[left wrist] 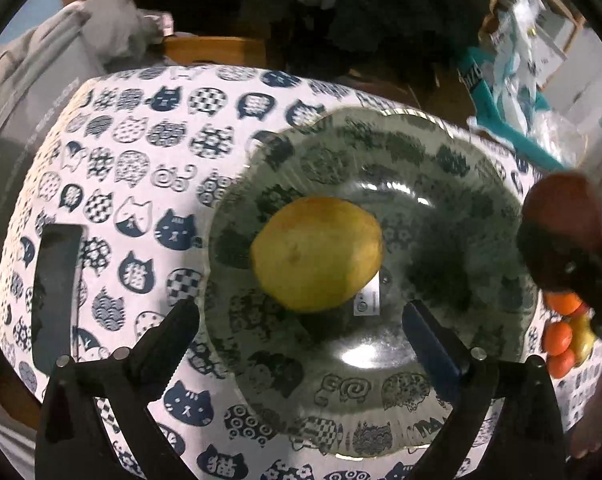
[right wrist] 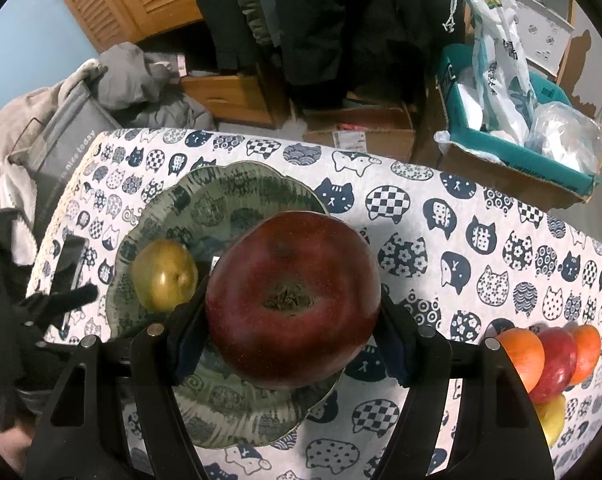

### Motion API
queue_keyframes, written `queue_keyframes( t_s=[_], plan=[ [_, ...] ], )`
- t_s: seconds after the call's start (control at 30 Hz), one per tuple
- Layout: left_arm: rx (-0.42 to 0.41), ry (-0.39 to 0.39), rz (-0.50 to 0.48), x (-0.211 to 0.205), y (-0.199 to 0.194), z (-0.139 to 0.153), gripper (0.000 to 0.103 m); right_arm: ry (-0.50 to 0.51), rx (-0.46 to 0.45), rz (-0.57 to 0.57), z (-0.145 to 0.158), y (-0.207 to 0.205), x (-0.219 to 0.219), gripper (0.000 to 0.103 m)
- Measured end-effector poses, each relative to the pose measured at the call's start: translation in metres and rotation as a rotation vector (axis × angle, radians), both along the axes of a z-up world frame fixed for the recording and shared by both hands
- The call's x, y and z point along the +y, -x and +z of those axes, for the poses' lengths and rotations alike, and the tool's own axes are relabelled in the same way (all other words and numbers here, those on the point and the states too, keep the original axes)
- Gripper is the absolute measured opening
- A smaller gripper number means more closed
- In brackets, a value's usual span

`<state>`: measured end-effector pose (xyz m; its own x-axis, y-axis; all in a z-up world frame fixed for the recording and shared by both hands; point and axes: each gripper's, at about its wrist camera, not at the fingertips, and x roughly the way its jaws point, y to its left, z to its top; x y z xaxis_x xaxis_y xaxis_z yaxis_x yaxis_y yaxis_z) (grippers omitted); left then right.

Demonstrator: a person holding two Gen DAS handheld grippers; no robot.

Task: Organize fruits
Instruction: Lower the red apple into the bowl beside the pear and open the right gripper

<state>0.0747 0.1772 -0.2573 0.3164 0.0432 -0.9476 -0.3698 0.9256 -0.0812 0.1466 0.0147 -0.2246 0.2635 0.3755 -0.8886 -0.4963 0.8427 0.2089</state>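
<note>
A clear glass plate (left wrist: 453, 168) sits on the cat-print tablecloth (left wrist: 141, 152); it also shows in the right wrist view (right wrist: 221, 184). A yellow-green fruit (left wrist: 317, 254) lies on the plate, also in the right wrist view (right wrist: 165, 274). My left gripper (left wrist: 301, 320) is open and empty, hovering just above the plate near that fruit. My right gripper (right wrist: 289, 328) is shut on a dark red apple (right wrist: 295, 298) and holds it above the plate's right side; that apple shows at the right edge of the left wrist view (left wrist: 561, 208).
Several oranges, a red apple and a yellow fruit (right wrist: 549, 360) lie on the cloth at the right; they also show in the left wrist view (left wrist: 565, 336). A dark phone (left wrist: 57, 300) lies at the table's left. Boxes (right wrist: 521, 140), clothes and wooden furniture stand behind the table.
</note>
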Motion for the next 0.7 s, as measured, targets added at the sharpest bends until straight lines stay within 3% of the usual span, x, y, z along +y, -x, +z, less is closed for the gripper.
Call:
queue_keyframes(
  t_s=[0.23,0.7],
  plan=[
    [-0.044,0.022,0.072,0.024,0.017,0.017,0.102,0.034,0.015,0.04,-0.01,0.006,0.016,0.073],
    [-0.046,0.025,0.123,0.041,0.029,0.019,0.102,0.135,0.064,0.113,-0.042,0.02,0.041,0.073]
  ],
)
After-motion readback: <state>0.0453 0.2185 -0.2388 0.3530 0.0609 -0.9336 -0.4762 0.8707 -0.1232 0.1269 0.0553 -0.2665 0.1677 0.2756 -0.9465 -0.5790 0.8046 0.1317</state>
